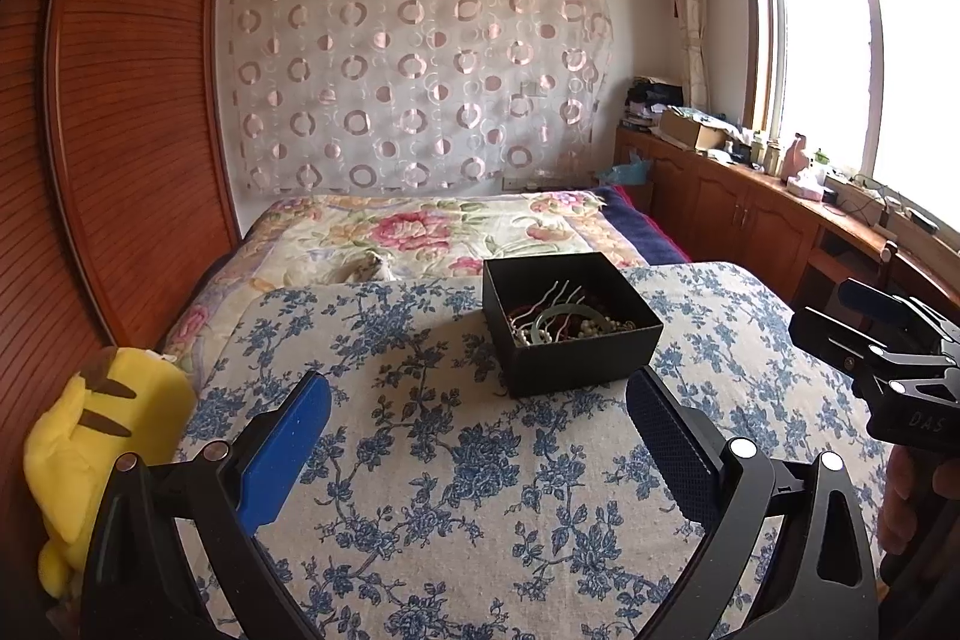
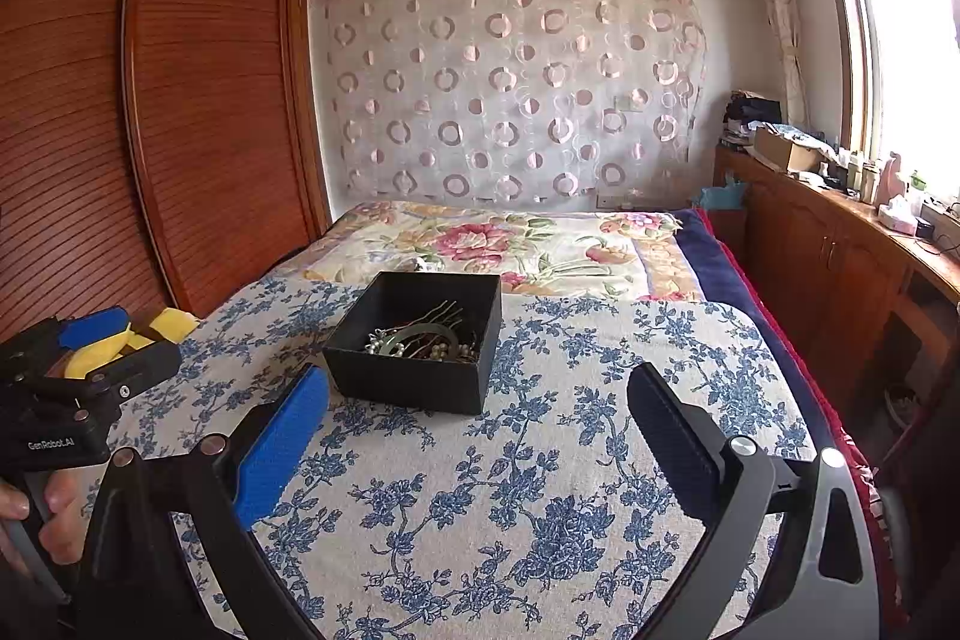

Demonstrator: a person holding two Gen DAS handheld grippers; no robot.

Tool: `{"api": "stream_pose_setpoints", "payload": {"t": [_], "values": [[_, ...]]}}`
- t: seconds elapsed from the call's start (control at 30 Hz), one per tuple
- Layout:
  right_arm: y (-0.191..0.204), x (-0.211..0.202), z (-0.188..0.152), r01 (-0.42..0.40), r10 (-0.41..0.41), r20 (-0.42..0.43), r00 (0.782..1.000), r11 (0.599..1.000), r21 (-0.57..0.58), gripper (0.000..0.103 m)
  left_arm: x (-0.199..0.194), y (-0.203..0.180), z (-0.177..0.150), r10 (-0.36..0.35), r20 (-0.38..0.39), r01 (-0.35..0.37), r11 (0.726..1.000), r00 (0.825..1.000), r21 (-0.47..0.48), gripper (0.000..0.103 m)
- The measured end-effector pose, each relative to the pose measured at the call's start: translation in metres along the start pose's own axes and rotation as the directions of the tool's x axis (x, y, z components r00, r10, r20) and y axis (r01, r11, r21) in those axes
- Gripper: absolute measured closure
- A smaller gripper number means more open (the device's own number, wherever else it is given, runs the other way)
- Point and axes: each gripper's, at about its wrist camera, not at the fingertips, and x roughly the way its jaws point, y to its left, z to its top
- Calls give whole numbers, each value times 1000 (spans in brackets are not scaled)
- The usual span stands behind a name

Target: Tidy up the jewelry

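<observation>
One black box (image 1: 570, 322), tangled jewelry (image 1: 564, 322) inside

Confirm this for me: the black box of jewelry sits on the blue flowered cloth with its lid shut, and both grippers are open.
Not quite: the black box has no lid on; both wrist views show the jewelry inside. It does sit on the blue flowered cloth, and the left gripper and right gripper are open.

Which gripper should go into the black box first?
Toss-up, slight lean right. Both the left gripper and right gripper are open, empty, short of the black box; the jewelry looks marginally closer in the right wrist view.
</observation>
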Motion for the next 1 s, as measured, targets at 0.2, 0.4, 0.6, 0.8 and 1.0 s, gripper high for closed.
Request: {"api": "stream_pose_setpoints", "payload": {"t": [0.2, 0.4, 0.6, 0.8, 1.0], "values": [[0, 0, -2, -1, 1, 0, 1000, 1000, 1, 3, -1, 0, 1, 1, 5, -1, 1000, 1000, -6, 8], [0, 0, 0, 0, 0, 1, 1000, 1000, 1, 3, -1, 0, 2, 3, 7, -3, 1000, 1000, -8, 8], [-1, -1, 0, 0, 0, 1, 1000, 1000, 1, 3, -4, -1, 4, 6, 14, -6, 1000, 1000, -10, 8], [-1, -1, -2, 2, -2, 1, 1000, 1000, 4, 3, -5, -1, 5, 8, 18, -8, 1000, 1000, -9, 8], [-1, -1, -3, 3, -3, 2, 1000, 1000, 4, 3, -5, 0, 6, 10, 20, -10, 1000, 1000, -9, 8]]}}
